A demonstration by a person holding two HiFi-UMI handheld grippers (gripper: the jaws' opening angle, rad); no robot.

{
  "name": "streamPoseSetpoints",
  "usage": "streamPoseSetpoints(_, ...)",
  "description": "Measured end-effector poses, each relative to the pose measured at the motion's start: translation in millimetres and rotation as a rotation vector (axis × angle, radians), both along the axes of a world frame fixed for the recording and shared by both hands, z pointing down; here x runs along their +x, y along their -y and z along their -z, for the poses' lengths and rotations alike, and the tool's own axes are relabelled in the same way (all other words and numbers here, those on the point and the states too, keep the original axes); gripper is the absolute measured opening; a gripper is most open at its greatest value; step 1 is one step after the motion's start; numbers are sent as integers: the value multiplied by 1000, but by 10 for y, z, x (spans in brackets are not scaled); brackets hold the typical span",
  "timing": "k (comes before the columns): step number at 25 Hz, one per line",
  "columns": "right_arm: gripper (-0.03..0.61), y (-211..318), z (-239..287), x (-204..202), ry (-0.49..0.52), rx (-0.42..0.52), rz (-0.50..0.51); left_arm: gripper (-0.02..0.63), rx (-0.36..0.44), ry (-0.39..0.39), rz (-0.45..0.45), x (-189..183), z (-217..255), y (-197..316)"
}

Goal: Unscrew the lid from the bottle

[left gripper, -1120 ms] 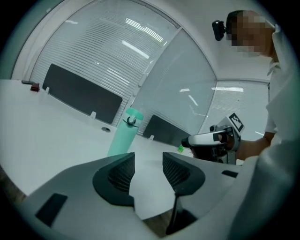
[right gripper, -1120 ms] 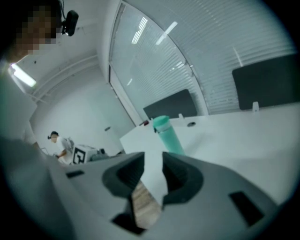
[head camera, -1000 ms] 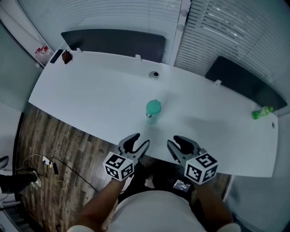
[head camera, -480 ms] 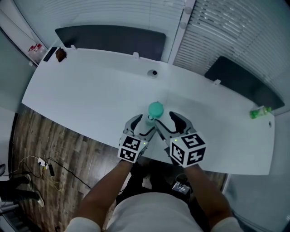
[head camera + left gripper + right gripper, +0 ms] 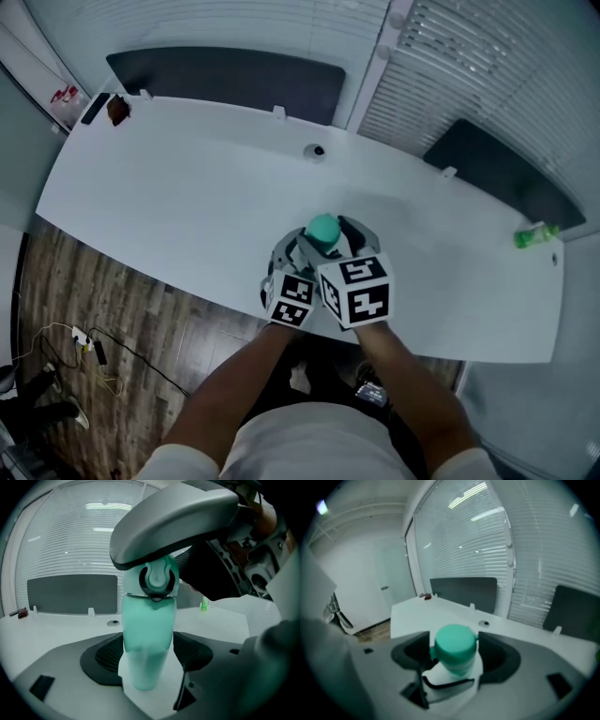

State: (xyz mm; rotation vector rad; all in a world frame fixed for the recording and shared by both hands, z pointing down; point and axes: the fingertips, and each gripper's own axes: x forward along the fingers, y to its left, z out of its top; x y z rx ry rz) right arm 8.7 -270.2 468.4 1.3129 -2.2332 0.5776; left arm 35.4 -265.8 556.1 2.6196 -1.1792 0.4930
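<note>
Bottle [image 5: 149, 634] upright on table [image 5: 187, 187] near its front edge, long axis vertical, teal lid [image 5: 455, 648] up. Left gripper [image 5: 149, 651] straddles body, right gripper [image 5: 454, 657] straddles lid; both jaws just opened wide, not pressing.

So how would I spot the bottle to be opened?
Find the long white table. Near the middle of its front edge stands the bottle, pale with a rounded teal lid. The only other bottle, a bright green bottle, sits far off at the right end.
</note>
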Motion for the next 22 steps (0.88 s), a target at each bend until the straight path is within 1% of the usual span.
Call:
streamPoseSetpoints(5, 314, 48, 1, -39, -6, -10, 0, 330, -4, 7, 3, -5, -47, 94)
streamPoseSetpoints(8, 314, 52, 6, -15, -8, -19, -26, 328, 2, 16, 3, 26, -82, 111)
streamPoseSetpoints(10, 319, 61, -10, -3, -23, -29, -46, 327, 17, 39, 14, 24, -92, 114)
streamPoseSetpoints(12, 344, 74, -34, -11, -47, -36, -42, 327, 28, 55, 39, 0, -94, 122)
streamPoseSetpoints(14, 342, 87, -50, -3, -76, -41, -22, 327, 21, 42, 47, 12, -94, 117)
streamPoseSetpoints(17, 341, 92, -50, 22, -76, -40, -8, 325, 19, 31, 33, 30, -88, 120)
streamPoseSetpoints(20, 340, 79, -42, 24, -61, -29, 4, 325, 9, 25, -9, 53, -96, 88)
streamPoseSetpoints(22, 337, 74, -35, 12, -60, -25, 28, 324, 13, 19, -45, 61, -78, 82)
